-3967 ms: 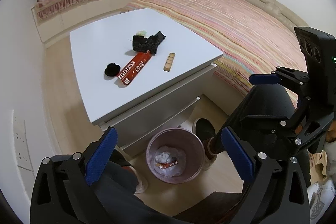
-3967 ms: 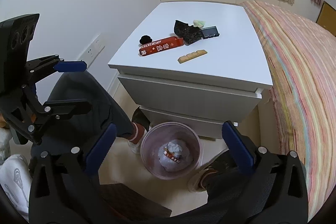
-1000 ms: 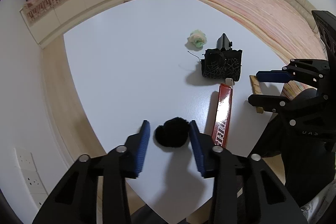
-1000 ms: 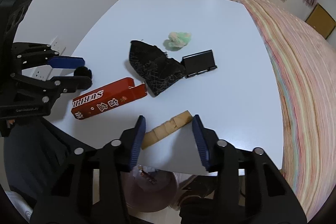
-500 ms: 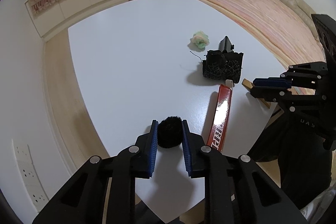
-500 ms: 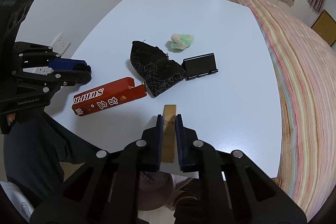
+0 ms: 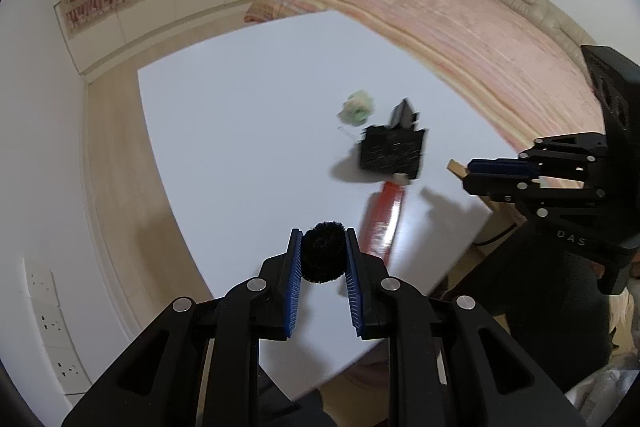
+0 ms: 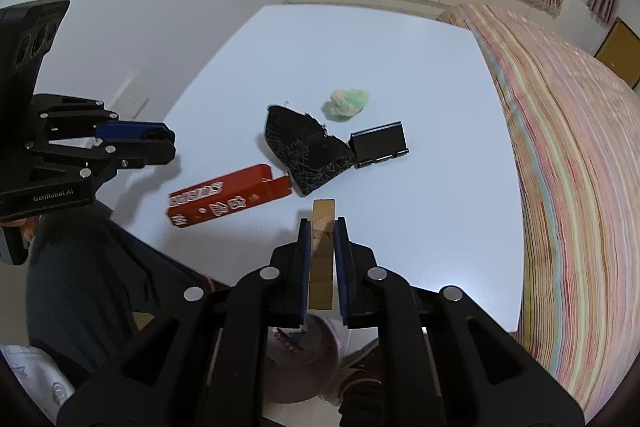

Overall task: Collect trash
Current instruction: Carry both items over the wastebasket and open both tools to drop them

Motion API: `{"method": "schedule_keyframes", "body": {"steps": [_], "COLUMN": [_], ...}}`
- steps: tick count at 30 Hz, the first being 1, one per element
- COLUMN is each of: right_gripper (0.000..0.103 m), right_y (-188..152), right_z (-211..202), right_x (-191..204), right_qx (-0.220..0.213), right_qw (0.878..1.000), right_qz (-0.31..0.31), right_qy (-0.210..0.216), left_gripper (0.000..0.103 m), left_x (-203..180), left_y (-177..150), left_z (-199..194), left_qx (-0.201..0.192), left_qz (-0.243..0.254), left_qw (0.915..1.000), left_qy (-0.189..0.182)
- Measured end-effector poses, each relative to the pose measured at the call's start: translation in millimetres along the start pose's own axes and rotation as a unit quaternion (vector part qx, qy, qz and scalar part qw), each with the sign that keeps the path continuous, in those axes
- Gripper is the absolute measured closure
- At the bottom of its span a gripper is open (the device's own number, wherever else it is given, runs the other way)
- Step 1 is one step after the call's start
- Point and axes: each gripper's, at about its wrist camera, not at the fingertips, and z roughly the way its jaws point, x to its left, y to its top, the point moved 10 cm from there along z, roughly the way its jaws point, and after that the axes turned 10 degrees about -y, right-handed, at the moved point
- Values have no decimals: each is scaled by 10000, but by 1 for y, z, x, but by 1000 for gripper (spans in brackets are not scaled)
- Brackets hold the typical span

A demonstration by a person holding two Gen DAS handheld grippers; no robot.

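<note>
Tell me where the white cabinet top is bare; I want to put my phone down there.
The white top is bare at the far window side, beyond the green wad, and along the bed-side edge right of the black stand. The near left is crowded: red box, black wrapper.

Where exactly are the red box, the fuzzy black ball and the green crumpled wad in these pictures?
red box (image 8: pixel 228 201), right wrist view, middle of its printed top face.
fuzzy black ball (image 7: pixel 322 257), left wrist view, centre of the fluff between the blue pads.
green crumpled wad (image 8: pixel 346 103), right wrist view, middle of the wad.
</note>
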Motion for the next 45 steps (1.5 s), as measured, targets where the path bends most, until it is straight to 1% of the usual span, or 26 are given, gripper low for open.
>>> {"method": "schedule_keyframes", "body": {"steps": [4,8,12,17,24,31,41,43,45], "right_gripper": [92,92,92,92,92,92,92,92,91], "right_y": [-2,-11,-22,-44,-74,-94,-101,-102,-103], "right_z": [-22,-48,-66,-84,-94,-98,-102,-101,-99], "right_x": [3,8,11,20,31,36,40,41,42], "right_qx": [-149,-300,-383,-429,-390,-339,-346,-324,-289], "right_qw": [9998,9992,9986,9981,9976,9974,9965,9963,9963], "right_qz": [16,-21,-38,-72,-51,-31,35,35,14], "right_qy": [136,264,365,447,561,629,765,791,803], "left_gripper": [83,83,83,83,83,83,82,81,75], "left_x": [-20,-42,-64,-87,-108,-122,-129,-130,-130], "left_y": [-1,-6,-16,-36,-62,-78,-82,-83,-84], "left_z": [-15,-28,-34,-34,-29,-26,-28,-27,-26], "left_qx": [-107,-189,-223,-199,-137,-107,-107,-92,-70], "left_qz": [89,168,241,274,298,320,365,376,394], "left_qw": [9999,9996,9993,9990,9987,9984,9980,9980,9979], "left_qy": [-38,-101,-186,-305,-397,-453,-496,-500,-517]}}
